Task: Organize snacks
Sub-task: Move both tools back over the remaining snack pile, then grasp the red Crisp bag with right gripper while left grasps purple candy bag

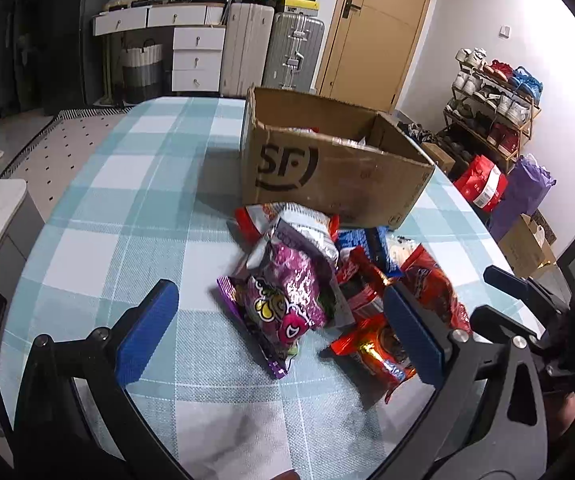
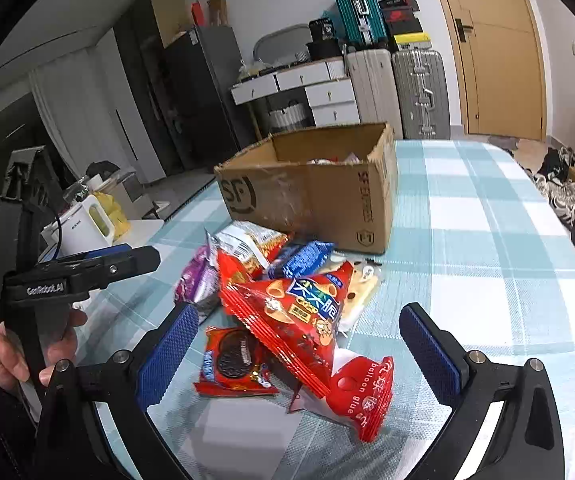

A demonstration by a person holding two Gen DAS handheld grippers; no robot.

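Left tongs [image 1: 283, 334] spread wide and gripping nothing, hovering over the checked desk [image 1: 127, 208] with a purple snack bag [image 1: 283, 300] between the blue pads, touching neither. Right tongs [image 2: 299, 354] likewise released and wide apart, poised above a red cone-shaped snack bag [image 2: 295, 320] and a red cookie packet [image 2: 235, 360], no contact visible. Snacks heaped loose on the desk just in front of an open cardboard box [image 2: 311, 196], a few packets visible inside.
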